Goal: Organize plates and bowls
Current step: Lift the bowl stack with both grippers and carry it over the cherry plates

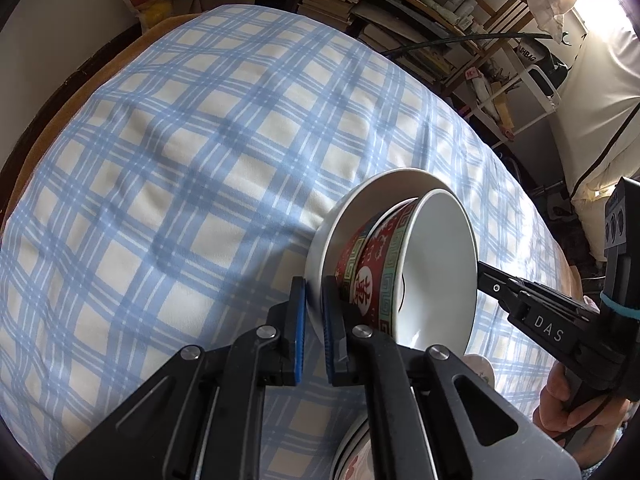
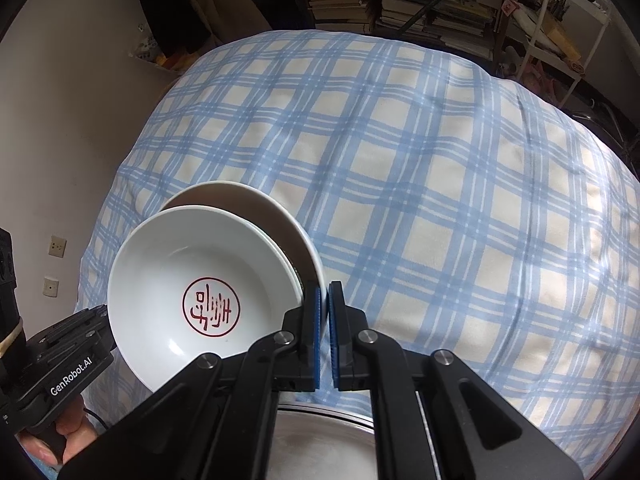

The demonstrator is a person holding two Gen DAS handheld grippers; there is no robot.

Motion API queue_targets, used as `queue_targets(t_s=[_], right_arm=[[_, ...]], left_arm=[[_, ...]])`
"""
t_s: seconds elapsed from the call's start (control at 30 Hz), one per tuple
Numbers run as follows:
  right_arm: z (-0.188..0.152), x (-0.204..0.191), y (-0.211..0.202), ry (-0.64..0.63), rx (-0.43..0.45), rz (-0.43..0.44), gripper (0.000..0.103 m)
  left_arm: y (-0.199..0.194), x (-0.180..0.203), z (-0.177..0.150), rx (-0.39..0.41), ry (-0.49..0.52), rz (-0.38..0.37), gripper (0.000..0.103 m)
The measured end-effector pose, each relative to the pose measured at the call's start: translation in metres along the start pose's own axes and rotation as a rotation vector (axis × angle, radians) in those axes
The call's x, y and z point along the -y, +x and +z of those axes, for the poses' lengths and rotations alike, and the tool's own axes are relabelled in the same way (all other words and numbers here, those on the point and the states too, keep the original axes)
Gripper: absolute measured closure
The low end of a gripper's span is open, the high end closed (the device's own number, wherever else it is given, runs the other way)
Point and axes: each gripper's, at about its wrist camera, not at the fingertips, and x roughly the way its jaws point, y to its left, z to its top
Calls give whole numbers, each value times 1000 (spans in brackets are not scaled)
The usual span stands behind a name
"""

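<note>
Both grippers are clamped on a white plate's rim, left gripper [image 1: 314,312] facing right gripper [image 2: 324,312].

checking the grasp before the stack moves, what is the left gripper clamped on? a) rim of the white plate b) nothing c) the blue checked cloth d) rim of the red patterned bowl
a: in the left wrist view the left gripper has its blue pads on either side of the white plate rim, while the red patterned bowl sits beside the inner finger, not between the pads.
</note>
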Motion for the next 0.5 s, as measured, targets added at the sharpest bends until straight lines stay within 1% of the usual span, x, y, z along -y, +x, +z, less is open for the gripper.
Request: queue_targets(t_s=[0.23, 0.5], right_arm=[[-1, 2, -5, 29, 14, 8, 96], [-3, 1, -15, 39, 29, 4, 96]], left_arm=[[-5, 8, 3, 6, 34, 14, 97], [-13, 11, 6, -2, 28, 6, 97]])
